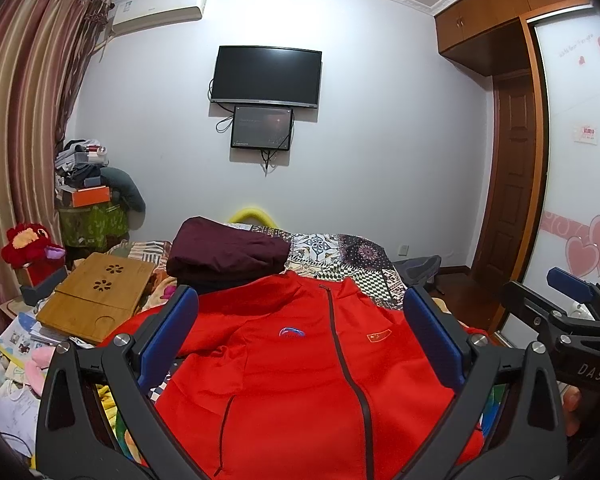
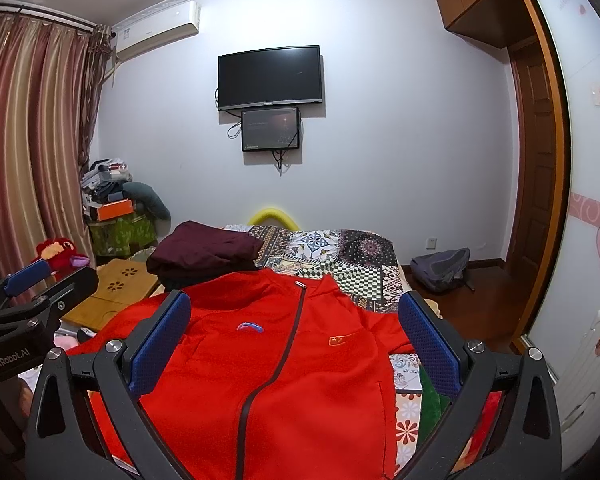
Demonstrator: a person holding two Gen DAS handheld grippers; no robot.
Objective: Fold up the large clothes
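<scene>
A red zip-up jacket lies spread flat, front up, on the patterned bed; it also shows in the right wrist view. My left gripper is open and empty, held above the jacket's chest. My right gripper is open and empty, also above the jacket. The right gripper shows at the right edge of the left wrist view. The left gripper shows at the left edge of the right wrist view.
A folded dark maroon garment lies on the bed beyond the jacket's collar. A bamboo lap tray and clutter sit left of the bed. A grey backpack lies on the floor at right. The patchwork bedspread extends to the far wall.
</scene>
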